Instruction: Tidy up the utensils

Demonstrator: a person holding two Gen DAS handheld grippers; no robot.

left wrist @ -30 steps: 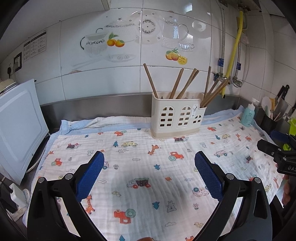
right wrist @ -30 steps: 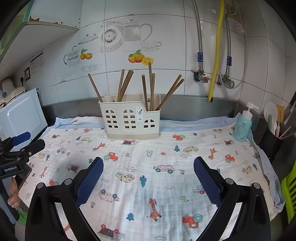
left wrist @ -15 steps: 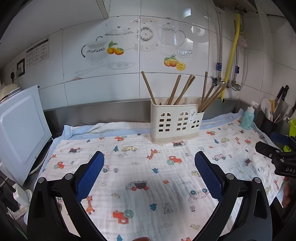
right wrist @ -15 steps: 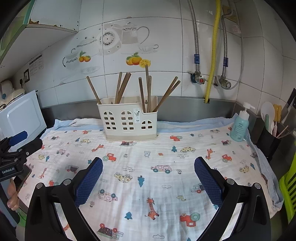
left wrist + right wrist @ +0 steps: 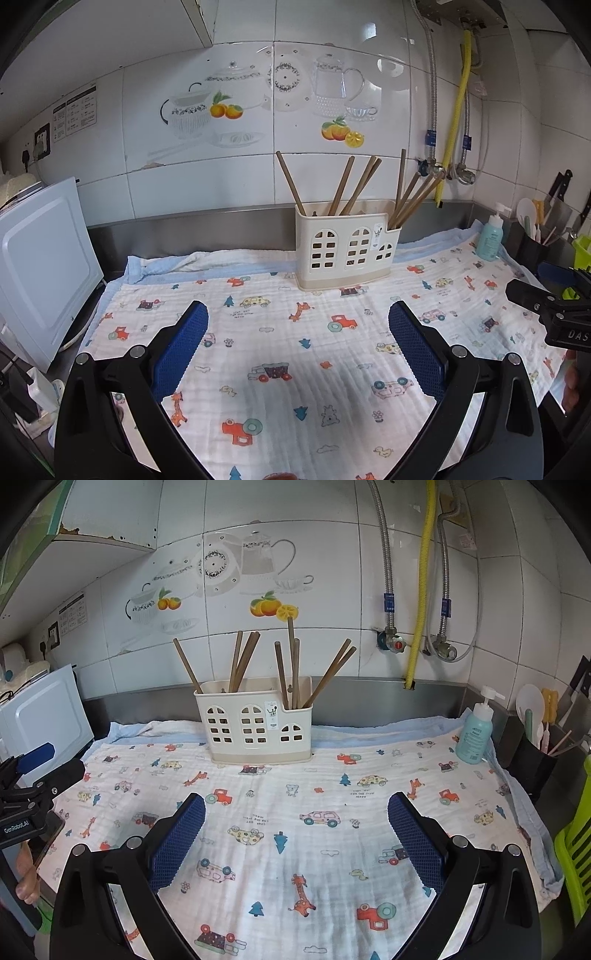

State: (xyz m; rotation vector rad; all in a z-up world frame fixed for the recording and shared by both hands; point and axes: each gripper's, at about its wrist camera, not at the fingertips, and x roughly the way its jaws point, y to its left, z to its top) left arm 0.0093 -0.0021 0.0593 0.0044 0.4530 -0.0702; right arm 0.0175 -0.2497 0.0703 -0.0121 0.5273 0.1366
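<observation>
A cream plastic utensil holder stands at the back of the counter on a patterned cloth. Several brown wooden chopsticks stand in its compartments. It also shows in the right wrist view with the chopsticks. My left gripper is open and empty, held above the cloth well in front of the holder. My right gripper is open and empty too, over the cloth. Each gripper shows at the other view's edge: the right one and the left one.
A white appliance stands at the left. A teal soap bottle and a dark pot of kitchen tools stand at the right. Pipes and valves run down the tiled wall. A green rack sits at the right edge.
Both grippers have drawn back and risen a little from the holder, which looks smaller and farther. Both stay open and empty.
</observation>
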